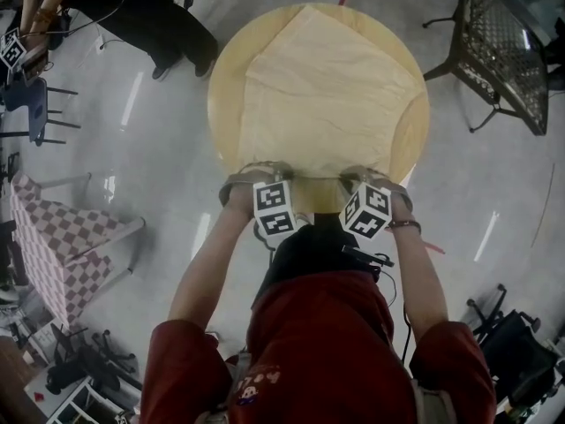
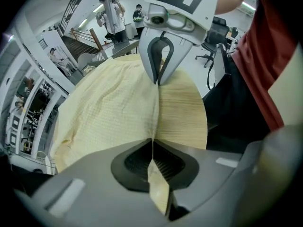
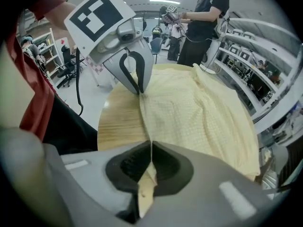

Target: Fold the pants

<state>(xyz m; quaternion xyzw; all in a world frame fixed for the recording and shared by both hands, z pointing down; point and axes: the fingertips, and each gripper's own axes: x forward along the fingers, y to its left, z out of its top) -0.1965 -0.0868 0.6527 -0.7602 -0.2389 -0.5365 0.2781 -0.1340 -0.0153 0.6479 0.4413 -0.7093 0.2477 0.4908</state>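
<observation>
Hiding both sets of jaw tips in the head view under the 2 marker cubes [image 1: 274, 208]. Also hiding the near edge of the pale yellow pants [image 1: 322, 87] behind those cubes, leaving waist and legs impossible to tell apart. Cutting off a checkered cloth [image 1: 53, 237] at the left edge, its support hard to make out.

Showing a person in black [image 1: 141, 11] at upper left, well apart from the round wooden table [image 1: 225, 95]. Showing the pants spread flat over most of that table, reaching the far rim. Showing a black mesh chair [image 1: 503, 51] at upper right, clear of the table.

Clamping the left gripper [image 2: 152, 143] fully down on the near pants edge, with fabric pinched between the pads. Clamping the right gripper [image 3: 150, 144] likewise on the same edge, near the left one, at the table's near rim.
</observation>
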